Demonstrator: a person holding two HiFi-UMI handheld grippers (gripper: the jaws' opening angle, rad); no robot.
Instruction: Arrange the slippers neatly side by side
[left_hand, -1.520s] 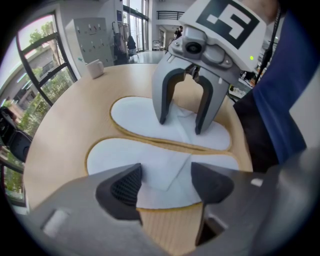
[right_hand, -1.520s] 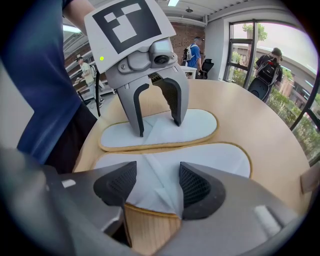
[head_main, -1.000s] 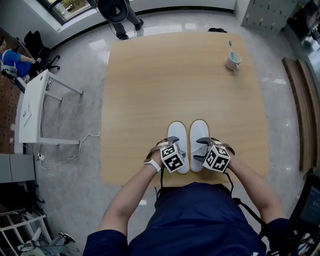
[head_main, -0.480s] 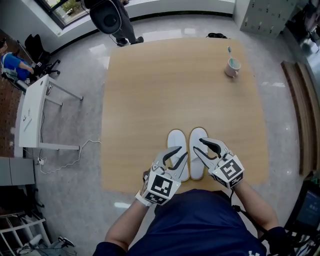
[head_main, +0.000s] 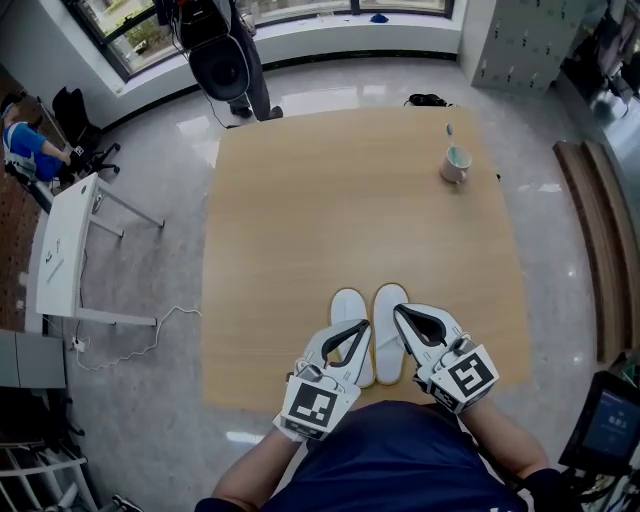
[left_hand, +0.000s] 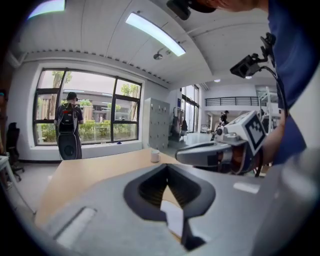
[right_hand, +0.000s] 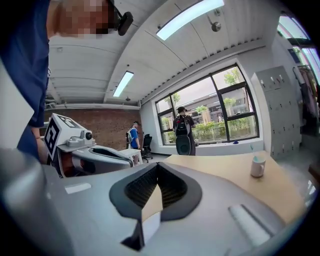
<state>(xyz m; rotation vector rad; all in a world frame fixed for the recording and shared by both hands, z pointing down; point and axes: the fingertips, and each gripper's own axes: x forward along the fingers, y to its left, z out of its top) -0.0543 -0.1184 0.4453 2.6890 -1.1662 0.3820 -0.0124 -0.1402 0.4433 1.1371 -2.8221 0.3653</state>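
Two white slippers, the left one (head_main: 346, 304) and the right one (head_main: 389, 298), lie side by side, toes away from me, near the front edge of the wooden table (head_main: 340, 200). My left gripper (head_main: 358, 327) hangs above the left slipper's heel and my right gripper (head_main: 401, 312) above the right slipper's heel. Both point nearly level across the table. Their jaws have just been closing and now stand shut with nothing between them. Through the left gripper (left_hand: 167, 171) and the right gripper (right_hand: 157, 167) I see only table and a strip of white below.
A white mug (head_main: 456, 165) with a stick in it stands at the table's far right. A person with a backpack (head_main: 225, 55) stands beyond the far edge. A white side table (head_main: 62, 245) and a floor cable (head_main: 150, 320) are to the left.
Both grippers have risen off the slippers and drawn back toward me, tilting up from steeply down to nearly level. Their jaws went from wide open to shut. The slippers stayed in place.
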